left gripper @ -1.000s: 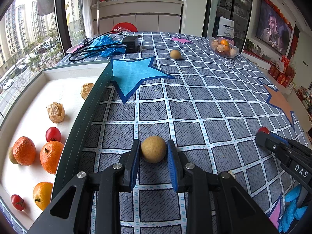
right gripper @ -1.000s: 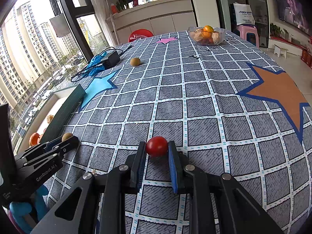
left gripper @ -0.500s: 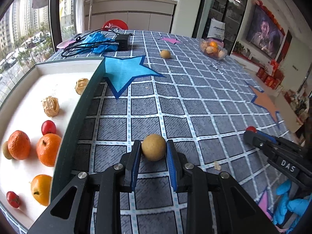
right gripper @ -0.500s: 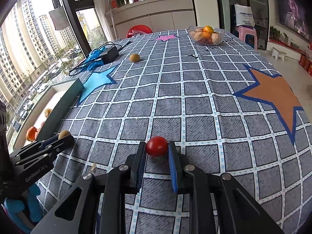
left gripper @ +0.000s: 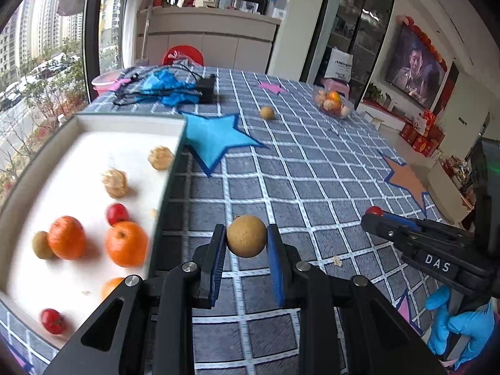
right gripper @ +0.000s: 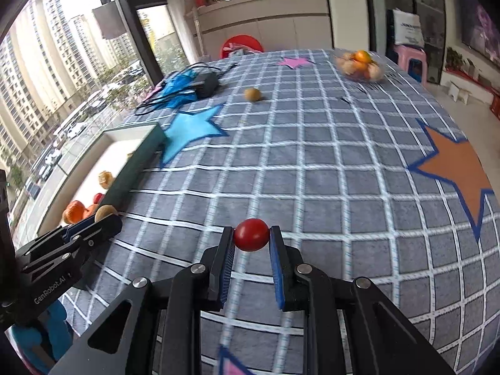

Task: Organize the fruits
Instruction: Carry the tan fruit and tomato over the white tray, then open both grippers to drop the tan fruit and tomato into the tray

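Observation:
My left gripper (left gripper: 246,241) is shut on a round tan fruit (left gripper: 246,236) and holds it above the checked tablecloth, just right of the white tray (left gripper: 78,153). My right gripper (right gripper: 251,240) is shut on a red cherry tomato (right gripper: 251,234), also lifted off the cloth. The tray holds several fruits: oranges (left gripper: 126,243), cherry tomatoes (left gripper: 117,213), husked fruits (left gripper: 115,182) and a small green one (left gripper: 42,249). Each gripper shows in the other's view, the right one (left gripper: 373,214) at the right and the left one (right gripper: 106,215) at the left.
Another tan fruit (left gripper: 267,112) lies far back on the cloth. A clear bowl of fruit (left gripper: 332,103) stands at the back right. A black adapter with cables and blue gloves (left gripper: 175,89) lie at the back left. The tray's dark green rim (right gripper: 137,168) stands between the grippers and the tray floor.
Both grippers have risen off the cloth with their fruits and moved left toward the tray. The jaws have stayed shut on the fruits.

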`<action>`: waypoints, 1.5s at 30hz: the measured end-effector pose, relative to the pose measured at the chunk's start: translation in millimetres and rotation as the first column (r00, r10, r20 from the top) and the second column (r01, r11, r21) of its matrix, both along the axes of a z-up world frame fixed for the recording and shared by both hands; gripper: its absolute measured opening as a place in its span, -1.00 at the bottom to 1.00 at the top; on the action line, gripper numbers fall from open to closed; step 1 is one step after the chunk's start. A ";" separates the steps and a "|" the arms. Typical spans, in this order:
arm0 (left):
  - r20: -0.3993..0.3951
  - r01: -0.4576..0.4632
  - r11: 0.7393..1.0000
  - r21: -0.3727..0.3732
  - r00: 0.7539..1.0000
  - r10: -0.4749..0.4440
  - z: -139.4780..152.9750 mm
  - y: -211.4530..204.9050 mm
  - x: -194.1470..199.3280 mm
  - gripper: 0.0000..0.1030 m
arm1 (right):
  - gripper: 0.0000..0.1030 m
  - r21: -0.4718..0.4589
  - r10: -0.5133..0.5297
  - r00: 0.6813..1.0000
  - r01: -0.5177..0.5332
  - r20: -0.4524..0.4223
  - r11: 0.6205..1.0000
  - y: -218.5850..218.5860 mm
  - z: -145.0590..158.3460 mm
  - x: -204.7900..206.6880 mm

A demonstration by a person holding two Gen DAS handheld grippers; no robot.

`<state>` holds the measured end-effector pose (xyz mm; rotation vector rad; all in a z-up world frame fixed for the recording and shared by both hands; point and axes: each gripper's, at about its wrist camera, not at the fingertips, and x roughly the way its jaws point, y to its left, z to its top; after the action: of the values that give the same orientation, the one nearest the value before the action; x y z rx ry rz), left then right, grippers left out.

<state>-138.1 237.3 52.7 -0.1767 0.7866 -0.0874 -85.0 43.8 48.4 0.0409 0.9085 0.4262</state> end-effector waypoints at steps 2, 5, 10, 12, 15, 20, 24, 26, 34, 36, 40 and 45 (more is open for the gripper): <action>0.016 -0.011 1.000 0.005 1.000 0.011 6.6 8.3 -2.8 -0.45 | -0.55 0.000 0.029 1.000 -0.029 0.010 1.000 14.4 8.1 -0.8; 0.039 -0.043 0.999 0.023 0.998 0.042 16.5 26.9 -5.7 -0.45 | -0.55 0.008 0.073 0.997 -0.073 0.020 0.997 37.6 18.6 -1.7; 0.042 -0.132 0.989 0.064 0.991 0.129 21.4 67.1 -4.9 -0.45 | -0.55 0.018 0.163 0.987 -0.163 0.019 0.986 84.4 30.6 0.6; 0.032 -0.173 0.981 0.084 0.985 0.171 20.0 85.2 -3.8 -0.45 | -0.55 0.009 0.195 0.981 -0.195 0.021 0.981 102.9 33.1 2.3; 0.021 -0.211 0.972 0.102 0.978 0.210 16.7 103.7 -1.8 -0.45 | -0.55 0.001 0.241 0.970 -0.241 0.017 0.971 130.9 34.6 7.2; -0.007 -0.257 0.959 0.119 0.966 0.259 3.9 125.3 4.4 -0.45 | -0.55 0.018 0.296 0.955 -0.295 -0.011 0.955 167.3 30.2 16.1; -0.031 -0.276 0.952 0.134 0.959 0.282 -5.1 134.0 10.4 -0.45 | -0.55 -0.008 0.328 0.944 -0.328 -0.038 0.945 193.6 18.4 23.8; -0.045 -0.283 0.949 0.139 0.956 0.291 -9.9 137.5 13.4 -0.45 | -0.55 -0.019 0.334 0.941 -0.335 -0.057 0.942 201.2 12.0 28.4; -0.068 -0.300 0.941 0.154 0.947 0.313 -17.9 144.2 16.1 -0.02 | -0.54 -0.074 0.354 0.930 -0.361 -0.096 0.930 217.8 -6.1 38.3; -0.064 -0.307 0.941 0.143 0.946 0.319 -17.3 145.5 14.7 0.32 | -0.53 -0.079 0.355 0.929 -0.364 -0.104 0.928 218.6 -7.2 38.1; -0.061 -0.320 0.937 0.139 0.942 0.331 -17.7 149.3 12.1 0.57 | -0.48 -0.079 0.346 0.934 -0.353 -0.091 0.932 214.5 -2.7 37.2; -0.074 -0.332 0.932 0.147 0.936 0.345 -18.1 149.0 9.6 0.69 | 0.71 -0.077 0.329 0.942 -0.334 -0.073 0.939 207.9 6.6 35.7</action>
<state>-128.5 386.3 34.5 -0.1899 0.8471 0.3025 -49.3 251.7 54.9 -0.1851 0.9951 0.7009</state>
